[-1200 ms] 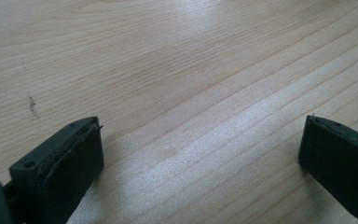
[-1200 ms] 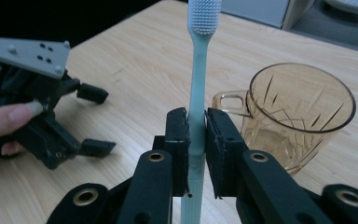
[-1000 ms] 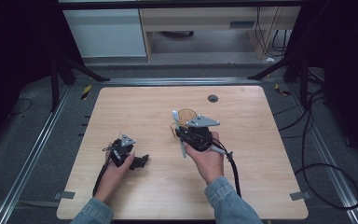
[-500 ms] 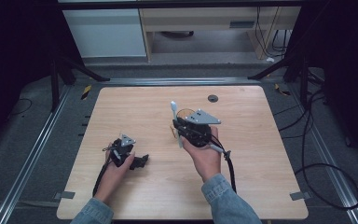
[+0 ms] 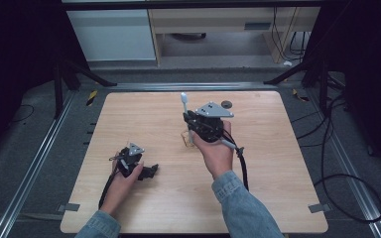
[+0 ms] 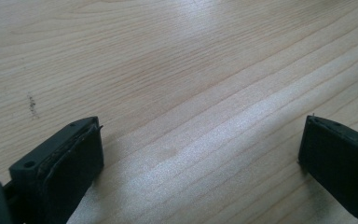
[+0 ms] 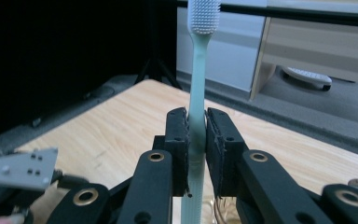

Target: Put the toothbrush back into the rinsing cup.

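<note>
so the right gripper (image 7: 196, 154) is clamping the toothbrush (image 7: 197, 88) upright and has been lifting it off the surface (image 5: 144, 114) since a second ago, so the pickup's looking done, while the left gripper (image 6: 200, 154) is sitting wide open and empty beside it.

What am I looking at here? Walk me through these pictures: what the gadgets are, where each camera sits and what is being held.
There is no robot. A person at a wooden table holds a two-jawed tool in each hand. The high view looks down from above the person's side. The other two views come from cameras riding on the tools, looking along their black jaws. The right hand-held gripper is shut on a pale green toothbrush, bristles up, raised above the table. The left hand-held gripper rests low over bare wood, jaws open, holding nothing. A small dark round thing lies near the far edge; what it is I cannot tell.
</note>
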A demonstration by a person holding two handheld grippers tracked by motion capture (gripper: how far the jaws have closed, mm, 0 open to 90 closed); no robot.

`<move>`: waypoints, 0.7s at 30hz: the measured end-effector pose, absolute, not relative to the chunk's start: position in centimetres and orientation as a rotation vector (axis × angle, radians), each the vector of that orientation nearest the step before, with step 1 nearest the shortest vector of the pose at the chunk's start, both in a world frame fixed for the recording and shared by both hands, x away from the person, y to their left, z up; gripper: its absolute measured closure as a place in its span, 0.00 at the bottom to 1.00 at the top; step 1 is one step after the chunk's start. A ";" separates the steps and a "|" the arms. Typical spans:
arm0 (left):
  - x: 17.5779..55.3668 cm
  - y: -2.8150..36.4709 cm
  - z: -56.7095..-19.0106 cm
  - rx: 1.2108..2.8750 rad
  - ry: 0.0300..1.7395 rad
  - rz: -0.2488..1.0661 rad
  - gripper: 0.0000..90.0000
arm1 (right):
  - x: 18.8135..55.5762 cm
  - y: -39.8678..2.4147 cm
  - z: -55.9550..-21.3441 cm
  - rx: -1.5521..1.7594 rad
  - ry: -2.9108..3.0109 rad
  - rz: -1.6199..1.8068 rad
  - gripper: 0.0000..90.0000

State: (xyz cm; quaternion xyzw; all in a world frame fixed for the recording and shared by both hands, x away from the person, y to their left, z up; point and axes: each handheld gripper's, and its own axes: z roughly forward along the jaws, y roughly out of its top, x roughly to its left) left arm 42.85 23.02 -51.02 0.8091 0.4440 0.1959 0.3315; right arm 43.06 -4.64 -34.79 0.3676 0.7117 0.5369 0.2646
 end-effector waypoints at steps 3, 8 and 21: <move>42.9 23.0 -51.0 2.115 1.160 0.511 0.00 | 43.4 -4.5 -34.7 0.993 1.906 1.461 0.88; 42.9 23.0 -51.0 2.115 1.160 0.512 0.00 | 43.7 -4.2 -34.7 0.984 1.886 1.472 0.88; 42.9 23.0 -51.0 2.109 1.162 0.513 0.00 | 45.0 -3.7 -34.7 0.989 1.812 1.527 0.88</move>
